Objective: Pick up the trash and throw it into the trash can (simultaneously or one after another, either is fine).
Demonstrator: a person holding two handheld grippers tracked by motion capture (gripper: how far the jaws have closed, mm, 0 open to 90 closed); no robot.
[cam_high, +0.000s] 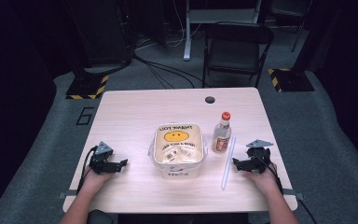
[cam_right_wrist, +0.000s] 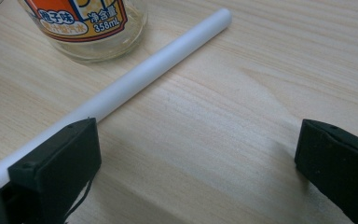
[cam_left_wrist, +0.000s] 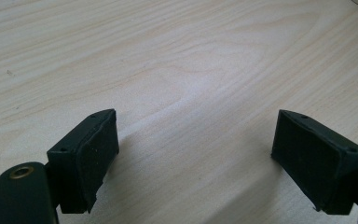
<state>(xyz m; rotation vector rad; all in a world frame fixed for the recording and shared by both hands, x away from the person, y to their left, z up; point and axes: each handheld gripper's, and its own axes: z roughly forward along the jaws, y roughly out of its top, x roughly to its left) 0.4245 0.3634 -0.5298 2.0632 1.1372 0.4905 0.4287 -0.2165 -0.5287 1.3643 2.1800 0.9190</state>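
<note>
There were two tongs, one in each of the person's hands. The left tongs sat low over the tabletop at about 8 o'clock. Its two black jaws stood wide apart, and there was just bare wood between them. The right tongs sat at about 4 o'clock. Its two jaws were wide apart too, and they held nothing.

Just beside the right tongs, on its 9 o'clock side, lay one long white tube. It lay flat on the wood and ran from near the front edge toward 12 o'clock. In the right gripper view the white tube passed right behind the left-hand jaw, but it was not between the jaws.

One bottle with a red cap stood upright just past the far end of the tube, at its 10 o'clock side. It had an orange label.

One white tub sat in the middle of the tabletop, between the two tongs. A bag with one yellow smiley face lay on top of it.

One small dark hole was in the tabletop at 12 o'clock. One black chair stood on the floor behind.
</note>
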